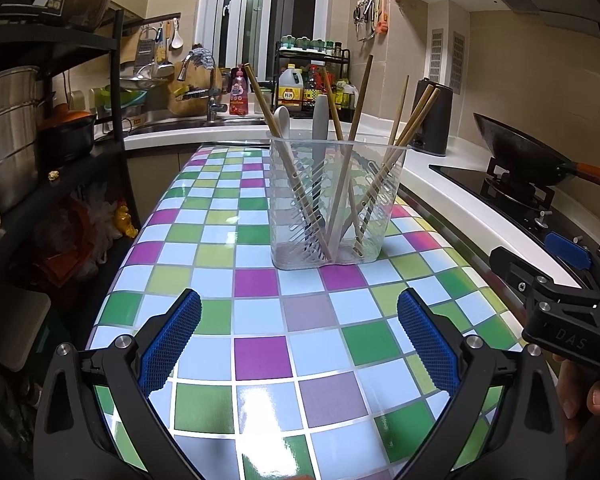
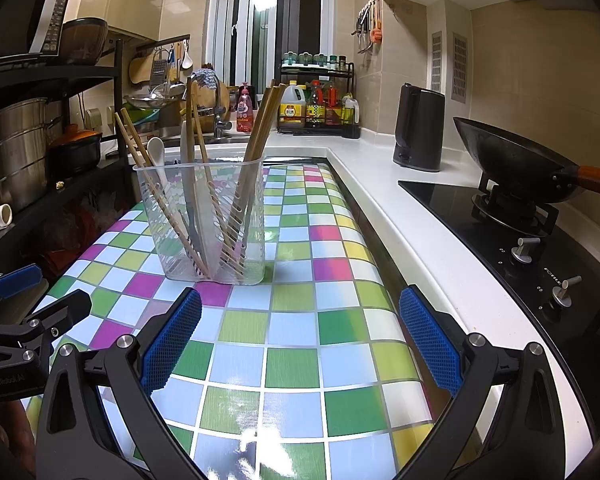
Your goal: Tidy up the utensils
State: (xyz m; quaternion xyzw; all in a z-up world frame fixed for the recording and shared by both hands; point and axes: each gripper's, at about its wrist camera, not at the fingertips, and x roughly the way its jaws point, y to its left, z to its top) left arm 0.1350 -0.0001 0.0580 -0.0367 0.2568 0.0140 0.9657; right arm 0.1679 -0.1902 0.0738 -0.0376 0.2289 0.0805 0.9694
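Both grippers, left (image 1: 299, 344) and right (image 2: 300, 340), gape wide and empty above the table (image 1: 260, 356). Ahead stands the holder (image 1: 337, 204), light, slippery and easily tipped; its chopsticks (image 1: 359, 100) look stiff and thin, best pinched near their tops. Ribbed walls blur the lower ends.

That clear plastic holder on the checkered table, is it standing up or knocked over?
Upright. The clear holder stands on its base on the checkered table, with chopsticks and a white spoon leaning out of its open top.
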